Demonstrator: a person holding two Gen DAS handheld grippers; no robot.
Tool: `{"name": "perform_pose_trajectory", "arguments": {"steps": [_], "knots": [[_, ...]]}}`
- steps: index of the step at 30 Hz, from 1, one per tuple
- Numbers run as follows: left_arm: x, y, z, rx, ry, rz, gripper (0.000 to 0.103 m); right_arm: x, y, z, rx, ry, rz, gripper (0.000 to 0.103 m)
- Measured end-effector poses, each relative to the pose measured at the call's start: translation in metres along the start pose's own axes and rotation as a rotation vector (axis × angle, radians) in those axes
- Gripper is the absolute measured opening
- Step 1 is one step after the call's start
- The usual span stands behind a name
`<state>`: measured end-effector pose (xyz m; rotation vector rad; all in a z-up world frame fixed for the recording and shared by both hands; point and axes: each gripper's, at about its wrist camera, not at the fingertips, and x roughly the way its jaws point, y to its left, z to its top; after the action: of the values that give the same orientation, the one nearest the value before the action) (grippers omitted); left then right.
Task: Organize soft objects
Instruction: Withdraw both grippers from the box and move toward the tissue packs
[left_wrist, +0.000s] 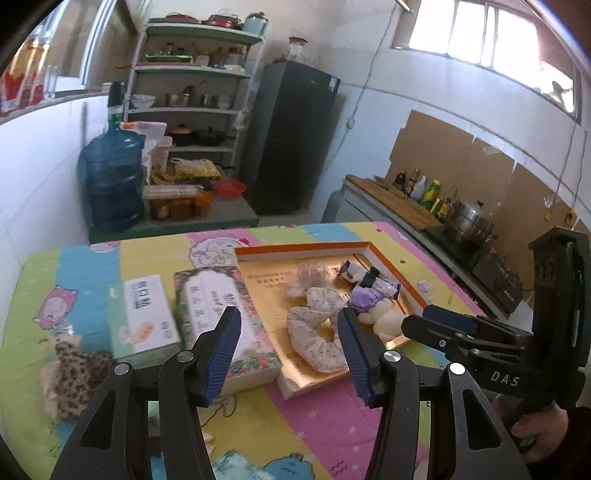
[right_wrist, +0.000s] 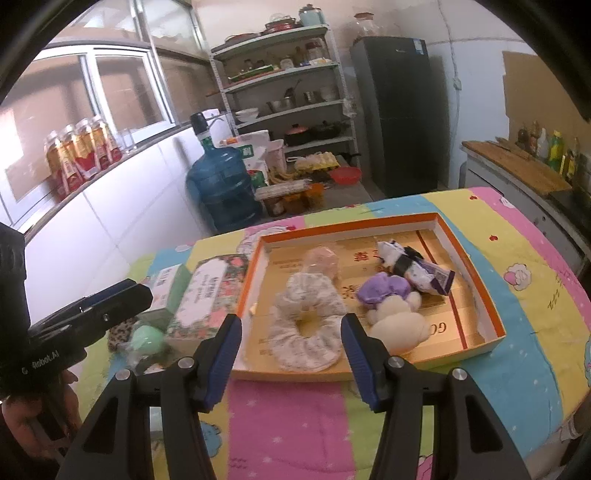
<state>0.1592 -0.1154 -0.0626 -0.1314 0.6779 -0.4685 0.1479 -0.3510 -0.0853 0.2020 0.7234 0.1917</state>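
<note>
An orange-rimmed box lid (right_wrist: 436, 218) (left_wrist: 303, 248) lies on the colourful quilt. In it are a white floral scrunchie (right_wrist: 306, 332) (left_wrist: 314, 332), a purple-and-cream plush toy (right_wrist: 391, 314) (left_wrist: 376, 310), a purple-white packet (right_wrist: 421, 269) (left_wrist: 369, 278) and a crumpled clear bag (right_wrist: 321, 260) (left_wrist: 310, 275). My right gripper (right_wrist: 291, 352) is open and empty just in front of the scrunchie. My left gripper (left_wrist: 288, 349) is open and empty above the floral tissue box. A leopard-print soft item (left_wrist: 74, 373) (right_wrist: 120, 334) and a green ball in plastic (right_wrist: 146, 339) lie left of the boxes.
A floral tissue box (left_wrist: 225, 314) (right_wrist: 210, 295) and a green-white tissue box (left_wrist: 142, 317) (right_wrist: 168, 282) stand left of the lid. Behind the table are a water jug (left_wrist: 112, 177), shelves (left_wrist: 192, 92), a dark fridge (left_wrist: 291, 140) and a counter with bottles and a pot (left_wrist: 469, 221).
</note>
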Motion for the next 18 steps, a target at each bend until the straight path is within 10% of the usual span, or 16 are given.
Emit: {"name": "perform_pose_trajectory", "arguments": {"steps": [18], "knots": [[-0.091, 0.056, -0.018, -0.054, -0.089, 0.087, 0.056, -0.023, 0.077, -0.025, -0.081, -0.010, 0.070, 0.056]]}}
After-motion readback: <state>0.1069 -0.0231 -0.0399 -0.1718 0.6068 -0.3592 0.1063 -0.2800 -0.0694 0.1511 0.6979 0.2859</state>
